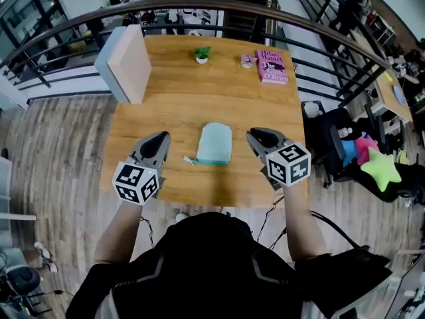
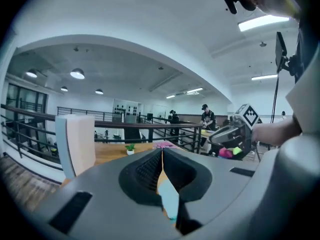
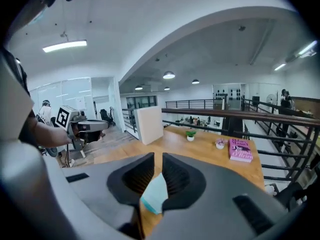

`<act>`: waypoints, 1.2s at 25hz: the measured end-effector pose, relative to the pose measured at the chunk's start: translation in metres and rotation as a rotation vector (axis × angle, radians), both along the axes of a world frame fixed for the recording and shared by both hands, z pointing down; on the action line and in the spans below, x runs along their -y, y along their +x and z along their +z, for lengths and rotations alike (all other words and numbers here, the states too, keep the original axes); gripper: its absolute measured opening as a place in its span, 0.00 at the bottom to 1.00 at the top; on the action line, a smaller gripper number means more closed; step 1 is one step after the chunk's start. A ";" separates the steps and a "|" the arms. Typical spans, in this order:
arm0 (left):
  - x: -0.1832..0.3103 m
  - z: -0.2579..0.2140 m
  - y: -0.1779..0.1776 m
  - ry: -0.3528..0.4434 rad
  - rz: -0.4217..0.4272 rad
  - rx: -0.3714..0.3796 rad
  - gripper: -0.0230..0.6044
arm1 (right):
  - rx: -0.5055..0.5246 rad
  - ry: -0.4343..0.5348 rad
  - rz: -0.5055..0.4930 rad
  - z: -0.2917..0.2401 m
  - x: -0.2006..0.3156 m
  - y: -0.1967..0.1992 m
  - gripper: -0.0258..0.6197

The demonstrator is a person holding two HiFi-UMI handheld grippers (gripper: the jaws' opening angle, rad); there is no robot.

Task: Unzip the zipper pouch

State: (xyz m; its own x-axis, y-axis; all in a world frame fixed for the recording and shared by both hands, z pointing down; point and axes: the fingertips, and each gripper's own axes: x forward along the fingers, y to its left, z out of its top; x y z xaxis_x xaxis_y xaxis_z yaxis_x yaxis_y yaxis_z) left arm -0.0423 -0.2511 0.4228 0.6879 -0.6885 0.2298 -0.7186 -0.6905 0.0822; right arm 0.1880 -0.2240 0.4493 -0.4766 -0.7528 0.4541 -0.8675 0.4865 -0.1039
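A light teal zipper pouch (image 1: 215, 143) lies flat on the wooden table (image 1: 172, 105), near the front edge. Its zipper edge faces me, and a small pull tab (image 1: 188, 159) sticks out at the left corner. My left gripper (image 1: 163, 137) hovers just left of the pouch with its jaws closed together and empty. My right gripper (image 1: 252, 135) hovers just right of the pouch, its jaws a narrow slit apart with nothing between them. Neither touches the pouch. The pouch (image 2: 169, 199) shows below the jaws in the left gripper view. In the right gripper view the pouch (image 3: 156, 194) appears the same way.
A white and beige box (image 1: 126, 62) stands at the table's back left corner. At the back are a small potted plant (image 1: 202, 56), a small pink object (image 1: 248, 60) and a pink book (image 1: 271, 65). A dark railing (image 1: 319, 48) curves behind the table. A chair with bright toys (image 1: 372, 161) is on the right.
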 end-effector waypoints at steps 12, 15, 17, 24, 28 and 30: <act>-0.006 -0.086 0.009 0.097 -0.039 -0.081 0.08 | 0.017 0.232 0.008 -0.107 -0.018 -0.011 0.05; -0.003 -0.091 0.007 0.114 -0.075 -0.065 0.08 | 0.020 0.268 0.032 -0.119 -0.019 -0.006 0.05; 0.000 -0.090 0.002 0.113 -0.100 -0.061 0.08 | 0.016 0.281 0.050 -0.123 -0.018 -0.002 0.05; -0.006 -0.088 -0.001 0.146 -0.146 -0.006 0.08 | 0.012 0.292 0.056 -0.126 -0.015 0.000 0.05; -0.007 -0.091 -0.002 0.147 -0.161 -0.005 0.08 | -0.004 0.309 0.045 -0.129 -0.014 -0.002 0.05; -0.008 -0.092 -0.002 0.153 -0.165 0.005 0.08 | 0.000 0.310 0.046 -0.129 -0.013 -0.002 0.05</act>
